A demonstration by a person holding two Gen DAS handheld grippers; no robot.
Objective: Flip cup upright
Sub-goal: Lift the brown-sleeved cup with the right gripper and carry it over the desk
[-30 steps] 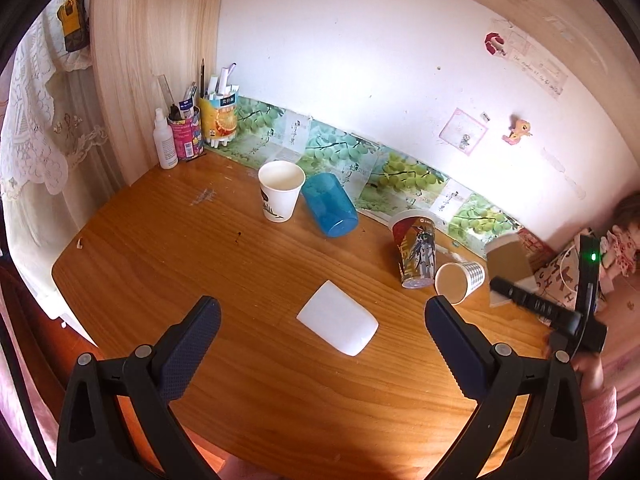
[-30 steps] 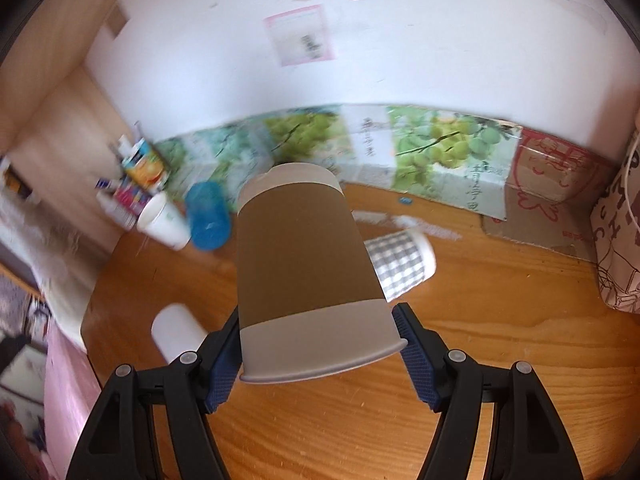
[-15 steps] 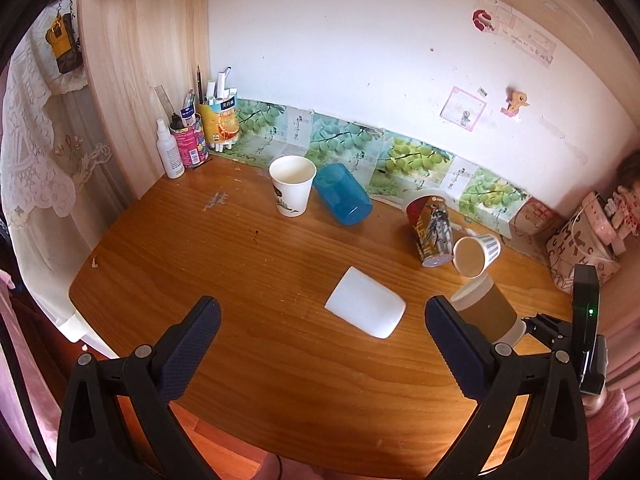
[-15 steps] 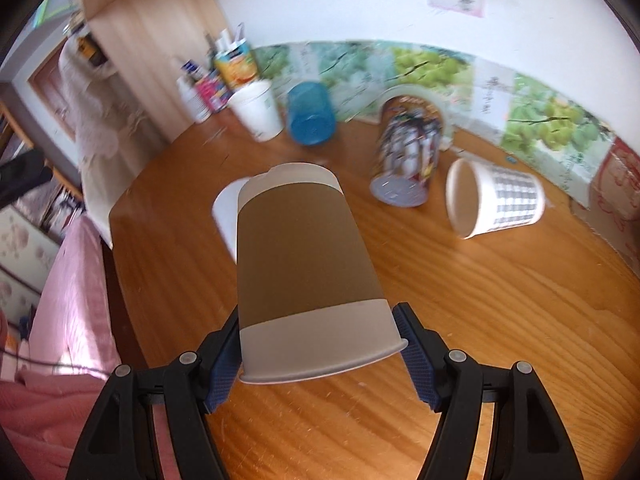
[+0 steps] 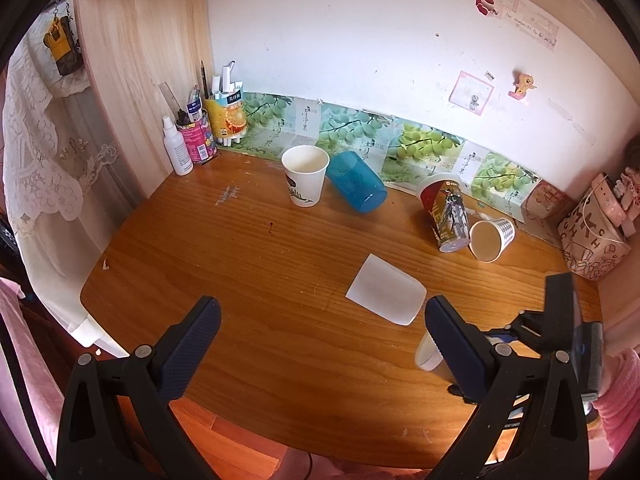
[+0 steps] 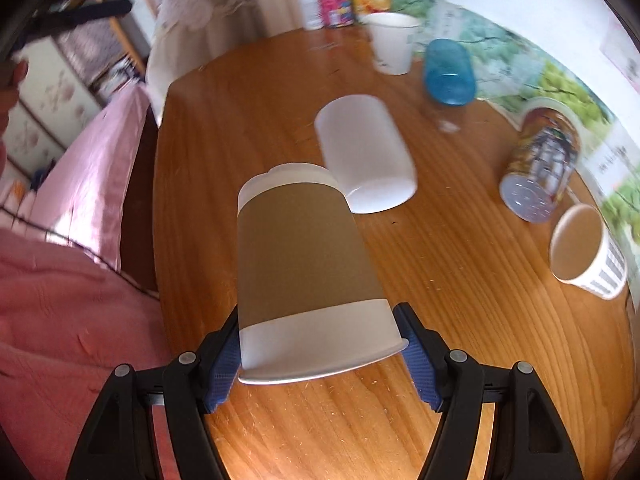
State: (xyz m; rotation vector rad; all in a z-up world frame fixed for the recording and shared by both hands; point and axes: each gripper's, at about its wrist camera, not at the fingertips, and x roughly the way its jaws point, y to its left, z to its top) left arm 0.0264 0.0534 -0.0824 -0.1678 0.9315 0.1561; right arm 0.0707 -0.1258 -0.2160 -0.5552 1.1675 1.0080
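The right gripper (image 6: 320, 364) is clamping the brown-sleeved paper cup (image 6: 300, 264) near its rim, holding it above the wooden table (image 6: 460, 320) with its base pointing away. The left gripper (image 5: 320, 344) is hovering with fingers wide apart, gripping nothing. A white cup (image 5: 386, 295) is lying on its side just beyond.

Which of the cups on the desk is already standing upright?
The white paper cup near the pen holders stands with its mouth up. The blue cup, the frosted cup, the printed cup and the checked cup lie sideways.
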